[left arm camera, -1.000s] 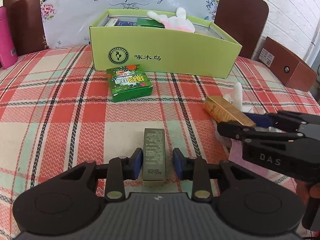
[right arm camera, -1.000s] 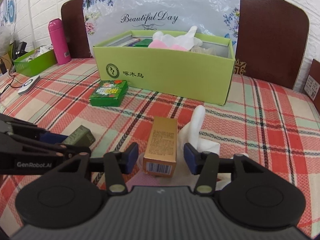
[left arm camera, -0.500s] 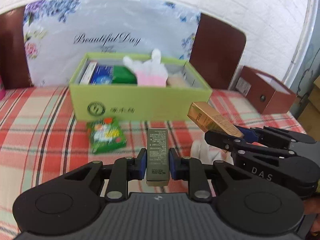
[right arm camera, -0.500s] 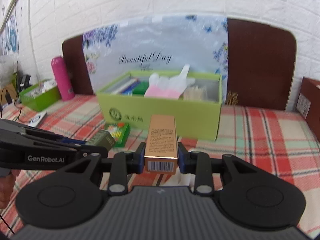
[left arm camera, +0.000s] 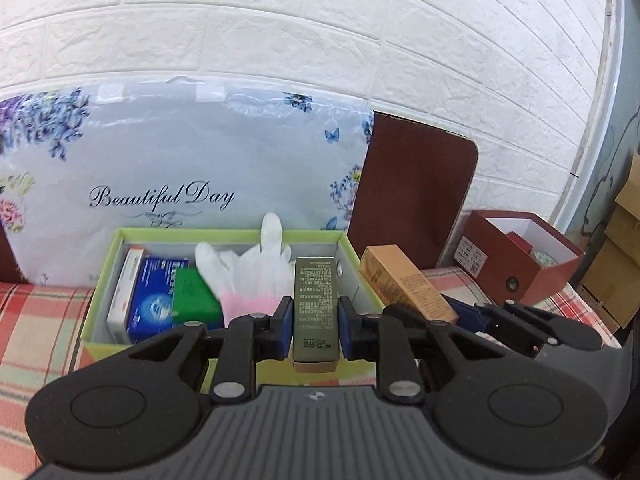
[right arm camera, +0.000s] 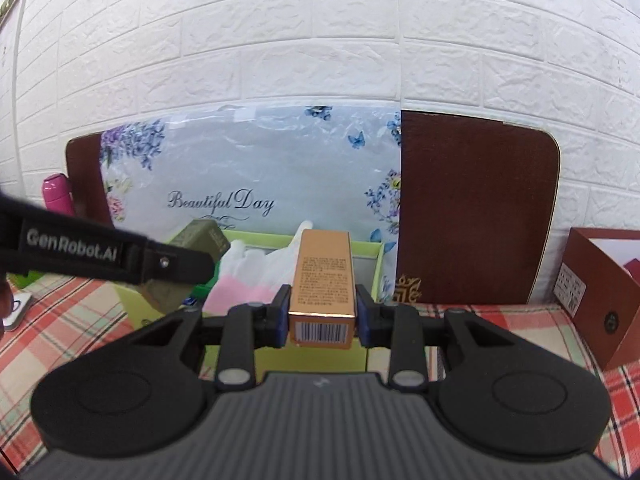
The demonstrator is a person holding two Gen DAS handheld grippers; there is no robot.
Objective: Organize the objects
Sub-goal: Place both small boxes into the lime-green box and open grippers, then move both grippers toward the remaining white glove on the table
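- Left gripper (left arm camera: pixel 315 326), side marked "GenRobot.AI", clamps an olive carton (left arm camera: pixel 315 312).
- Right gripper (right arm camera: pixel 322 316) clamps a barcoded gold carton (right arm camera: pixel 324 284).
- Backdrop (left arm camera: pixel 160 168) reads "Beautiful Day".

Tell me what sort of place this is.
Probably a room in a home: a plaid tablecloth on the table, a white brick-pattern wall, a floral "Beautiful Day" bag, and a green storage box of household bits.

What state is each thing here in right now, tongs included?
Left tongs: shut on olive box, held in the air.
Right tongs: shut on gold box, held in the air.
Green storage box: open, partly filled.
White glove: lying inside, one finger up.
Red box: open.
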